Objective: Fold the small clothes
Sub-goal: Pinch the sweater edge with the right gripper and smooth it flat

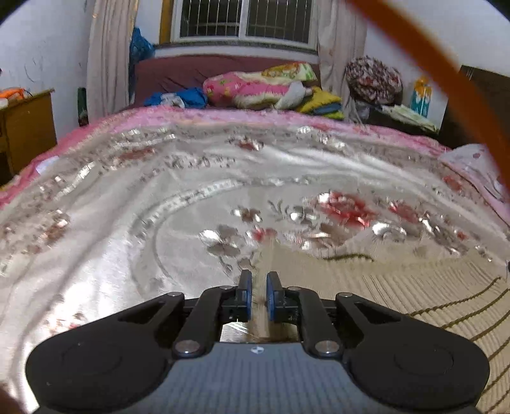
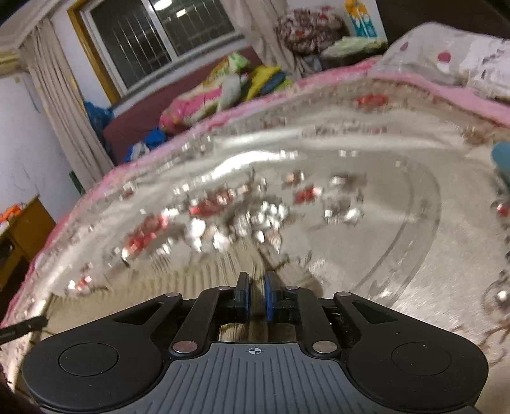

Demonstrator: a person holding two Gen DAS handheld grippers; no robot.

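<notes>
My left tongs and right tongs each clench an edge of the beige striped garment, which lies on the bed's satin cover; folding appears under way, no finished fold visible

Indoor artificial light at night, two fisheye views, both soft with motion blur.

The window is dark, with a lamp reflection in the right wrist view. Bright glare glints off the shiny bedspread below the window. Its flower pattern smears, worst in the right wrist view. Straight lines bow, and the corners go black.
</notes>
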